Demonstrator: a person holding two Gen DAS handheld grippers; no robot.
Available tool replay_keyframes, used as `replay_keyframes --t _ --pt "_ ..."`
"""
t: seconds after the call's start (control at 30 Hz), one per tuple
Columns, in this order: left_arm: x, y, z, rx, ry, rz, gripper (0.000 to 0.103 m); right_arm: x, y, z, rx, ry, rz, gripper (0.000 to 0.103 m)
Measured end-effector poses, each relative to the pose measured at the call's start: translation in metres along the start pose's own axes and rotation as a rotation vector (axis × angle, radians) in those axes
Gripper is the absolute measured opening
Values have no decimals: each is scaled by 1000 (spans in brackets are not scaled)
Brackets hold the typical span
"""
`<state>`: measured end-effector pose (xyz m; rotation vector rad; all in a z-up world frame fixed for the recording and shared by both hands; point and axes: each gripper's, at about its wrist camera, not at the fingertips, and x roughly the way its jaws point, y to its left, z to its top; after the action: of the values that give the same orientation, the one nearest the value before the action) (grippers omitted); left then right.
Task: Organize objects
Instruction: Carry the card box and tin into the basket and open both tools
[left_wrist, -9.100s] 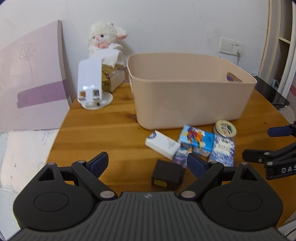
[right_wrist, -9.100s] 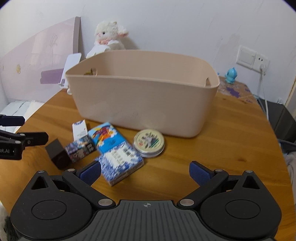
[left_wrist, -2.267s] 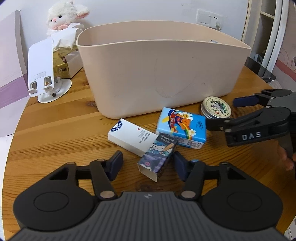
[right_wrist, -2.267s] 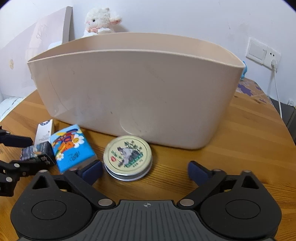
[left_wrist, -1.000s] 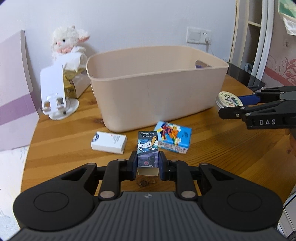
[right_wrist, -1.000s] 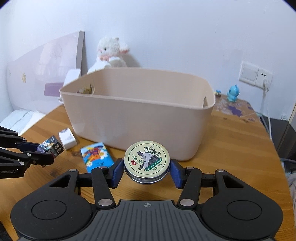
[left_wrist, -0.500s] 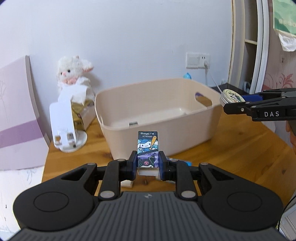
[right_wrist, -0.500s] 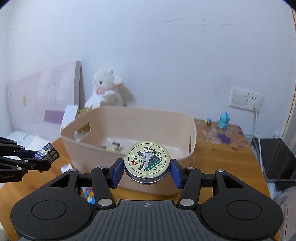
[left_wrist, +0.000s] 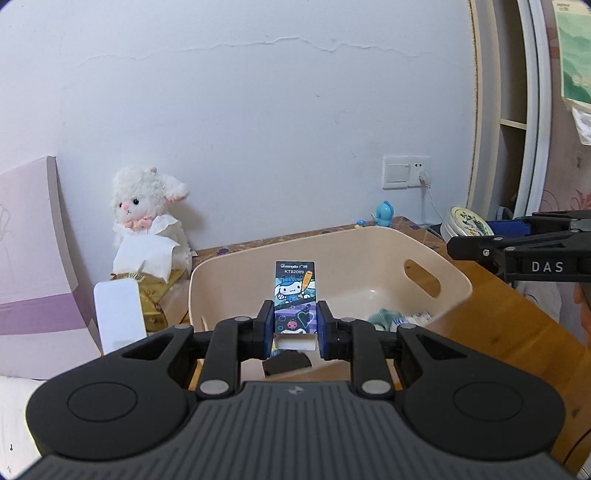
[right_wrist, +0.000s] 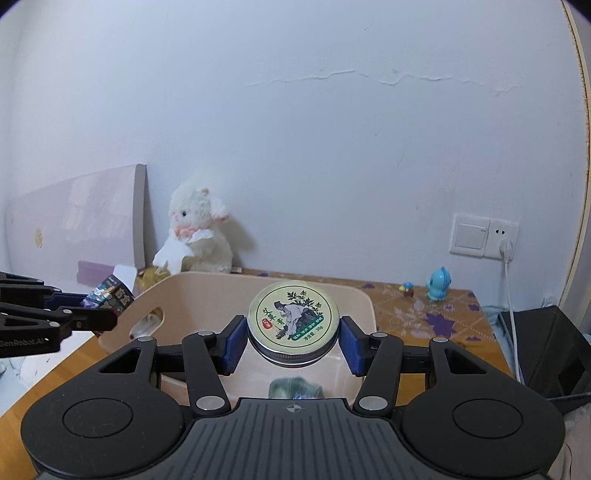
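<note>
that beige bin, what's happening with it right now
A person is tidying small items into the beige bin, using a hand-held gripper in each hand. The left gripper is clamped on a cartoon-printed box, held upright over the bin. The right gripper grips a round tin, also above the bin. Neither item has been let go. A few things already lie in the bin, including a dark box. A plush lamb sits behind, by the wall.
</note>
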<state>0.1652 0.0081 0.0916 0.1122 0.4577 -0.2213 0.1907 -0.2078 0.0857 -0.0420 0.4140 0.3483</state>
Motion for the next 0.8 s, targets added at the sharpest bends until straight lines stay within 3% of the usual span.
replay_keyframes --t 0.3,0.5,0.8 --pt "49 -6 18 -9 42 33 25 45 -6 6 -2 56 -27 51" --pt "82 -8 21 -32 129 32 25 77 -1 -1 -48 130 -49 51" --pt "119 -9 0 -13 307 80 25 110 14 -18 -125 251 -70 51"
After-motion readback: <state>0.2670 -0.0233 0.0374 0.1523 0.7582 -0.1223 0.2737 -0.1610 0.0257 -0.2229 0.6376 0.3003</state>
